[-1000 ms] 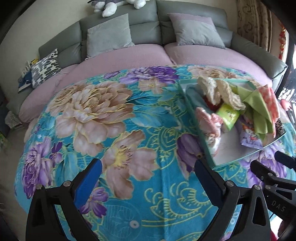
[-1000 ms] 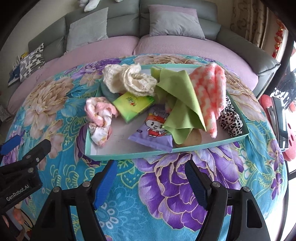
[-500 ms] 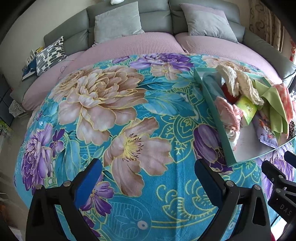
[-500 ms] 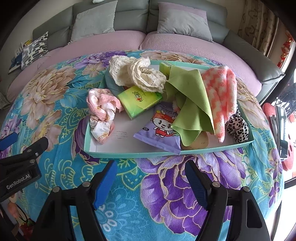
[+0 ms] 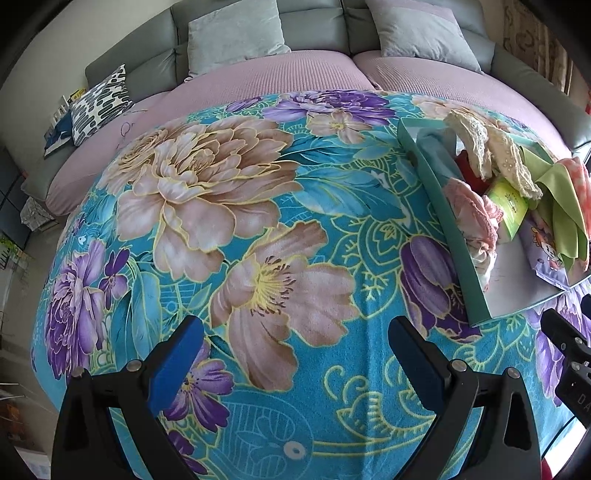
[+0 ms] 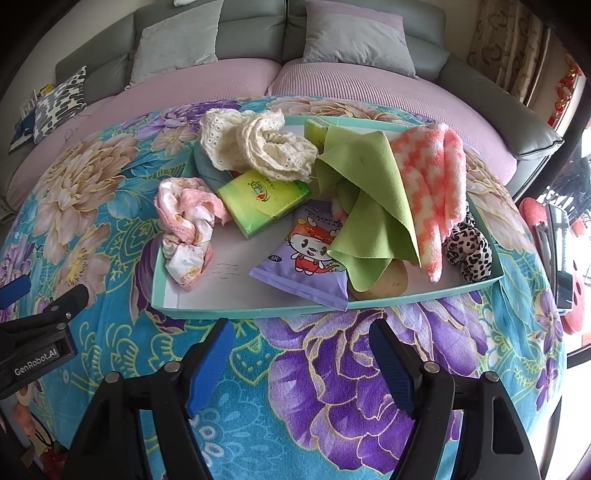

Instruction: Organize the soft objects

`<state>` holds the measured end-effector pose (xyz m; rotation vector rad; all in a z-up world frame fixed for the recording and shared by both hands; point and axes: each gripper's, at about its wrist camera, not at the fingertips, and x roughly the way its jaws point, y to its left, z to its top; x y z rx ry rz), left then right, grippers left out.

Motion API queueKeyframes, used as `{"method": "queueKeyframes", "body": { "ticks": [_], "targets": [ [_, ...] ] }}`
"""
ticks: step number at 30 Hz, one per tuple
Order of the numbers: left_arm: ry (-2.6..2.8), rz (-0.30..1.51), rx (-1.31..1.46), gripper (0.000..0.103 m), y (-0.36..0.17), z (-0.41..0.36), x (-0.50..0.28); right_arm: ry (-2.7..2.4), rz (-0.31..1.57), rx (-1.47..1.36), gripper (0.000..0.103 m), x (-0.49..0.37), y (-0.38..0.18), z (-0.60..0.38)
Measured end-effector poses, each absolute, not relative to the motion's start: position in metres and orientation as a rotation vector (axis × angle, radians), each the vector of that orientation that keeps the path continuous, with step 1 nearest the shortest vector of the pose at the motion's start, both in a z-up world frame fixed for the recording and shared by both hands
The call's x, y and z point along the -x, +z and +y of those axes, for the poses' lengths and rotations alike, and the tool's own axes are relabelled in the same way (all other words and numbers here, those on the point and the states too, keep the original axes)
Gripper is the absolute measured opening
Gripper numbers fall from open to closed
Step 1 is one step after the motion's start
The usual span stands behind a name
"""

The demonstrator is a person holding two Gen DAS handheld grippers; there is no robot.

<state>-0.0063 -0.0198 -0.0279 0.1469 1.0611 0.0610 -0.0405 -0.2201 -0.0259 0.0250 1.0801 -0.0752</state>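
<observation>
Soft things heaped in shallow teal cardboard tray point(image 6: 258, 309)

We hover both hand-held grippers, left point(image 5: 295, 350) and right point(image 6: 301, 356), wide and empty; lift crumpled cloths singly.

Left gripper point(image 5: 295, 354) wide open, empty, hovering over floral blanket point(image 5: 229, 206). Teal tray point(image 5: 443, 206) at right on blanket, holding cream lace cloth point(image 5: 491, 151), pink scrunchie point(image 5: 472, 218), green tissue pack point(image 5: 511, 206), green cloth point(image 5: 565, 206). Right gripper point(image 5: 569, 354) partly visible at right edge. Grey sofa point(image 5: 314, 29) behind.
</observation>
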Motion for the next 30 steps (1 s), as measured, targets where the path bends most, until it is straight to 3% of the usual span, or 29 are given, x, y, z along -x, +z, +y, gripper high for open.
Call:
{"method": "queueKeyframes", "body": {
  "ticks": [30],
  "targets": [
    [0.061, 1.060, -0.170, 0.100, -0.0284, -0.0219, 0.0073, -0.082, 1.076, -0.032, 0.079, 0.0419, -0.0235, -0.2213]
  ]
}}
